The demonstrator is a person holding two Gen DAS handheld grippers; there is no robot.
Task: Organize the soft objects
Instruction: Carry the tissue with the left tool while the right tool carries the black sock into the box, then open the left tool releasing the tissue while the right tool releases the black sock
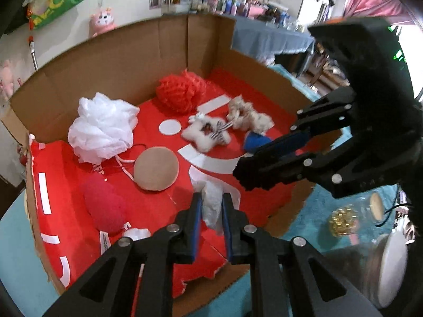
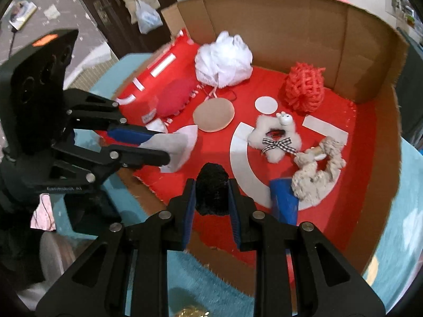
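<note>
So the left claw (image 1: 211, 219) is clamped on a crumpled white sheet of thin tissue-like material (image 1: 212, 206), pinched between the blue pads. The right claw (image 2: 211, 198) is clamped on a fuzzy black pom-pom-ish lump (image 2: 211, 192).

Both are held over the near edge of an open cardboard box with a red printed floor (image 1: 164, 211). Ahead of the left claw a flat round beige pad (image 1: 156, 168) is seen, and further ahead to the left a white mesh bath pouf (image 1: 101, 129). A plush red heart-ish cushion (image 1: 104, 206) is parked just left of that claw. A red-orange net pouf (image 1: 179, 92) is tucked near the far wall.

Ahead and right of the right claw, a fluffy white scrunchie with a checkered bow (image 2: 275, 137) is lying against a cream woolly scrunchie (image 2: 317, 171), with a blue fabric piece (image 2: 284, 198) just beside the claw.
</note>
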